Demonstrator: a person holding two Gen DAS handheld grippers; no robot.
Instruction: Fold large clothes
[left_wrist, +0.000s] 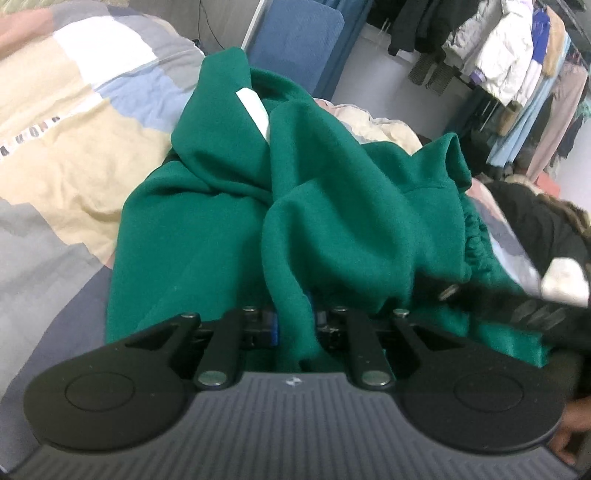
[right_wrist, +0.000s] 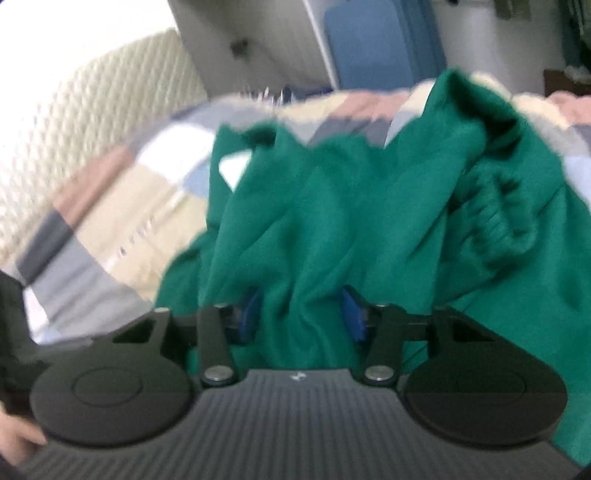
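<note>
Bed: a patchwork quilt (left_wrist: 74, 155) in beige, grey and blue is spread under everything.
Garment: a green sweatshirt (left_wrist: 295, 206) is heaped on the quilt, a white label (left_wrist: 255, 110) shown near its collar.
Left gripper (left_wrist: 293, 321): clamped on a fold of the sweatshirt.
Right gripper (right_wrist: 299, 314): cloth is bunched between parted jaws; a firm hold cannot be told.
Background: coats (left_wrist: 509, 66) are hung at right.

Crumpled green fleece garment (left_wrist: 332, 192), white label showing, heaped on the patchwork bedspread (left_wrist: 74, 147).
</note>
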